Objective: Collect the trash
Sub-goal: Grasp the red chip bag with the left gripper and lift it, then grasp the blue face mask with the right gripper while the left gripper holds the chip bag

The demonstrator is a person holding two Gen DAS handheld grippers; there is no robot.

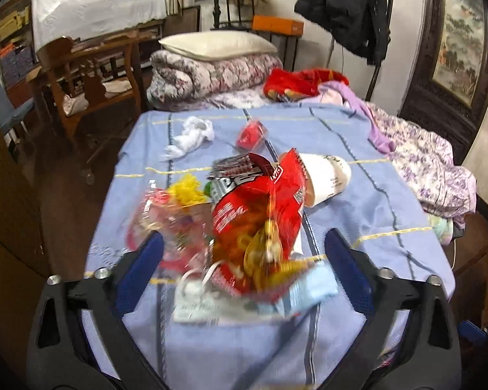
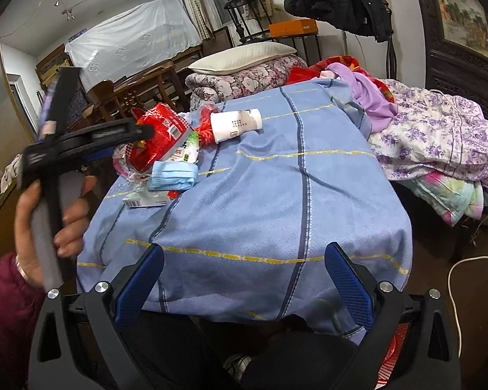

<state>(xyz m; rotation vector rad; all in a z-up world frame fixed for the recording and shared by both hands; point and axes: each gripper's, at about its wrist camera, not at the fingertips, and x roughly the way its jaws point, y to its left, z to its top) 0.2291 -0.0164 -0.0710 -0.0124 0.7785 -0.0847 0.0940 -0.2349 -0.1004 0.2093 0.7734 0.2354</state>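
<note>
The white paper cup is lying tipped over on the blue sheet, its inside hidden. The left gripper is standing spread around the red snack bag, pads apart from it. The right gripper is gaping, holding nothing.

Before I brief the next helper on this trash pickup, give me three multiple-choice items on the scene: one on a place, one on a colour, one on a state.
1. Where does the white paper cup lie?
A. on the floor
B. on the blue bedspread, on its side
C. on the pillow

2. What colour is the big snack bag?
A. green
B. black
C. red

3. How does the right hand-held gripper stand?
A. open, nothing between its fingers
B. shut on the cup
C. shut on a mask

Answers: 1 B, the cup's mouth faces sideways on the bedspread; 2 C, red wrapper with yellow snacks printed on it; 3 A, only bare bedspread shows between the blue pads.
</note>
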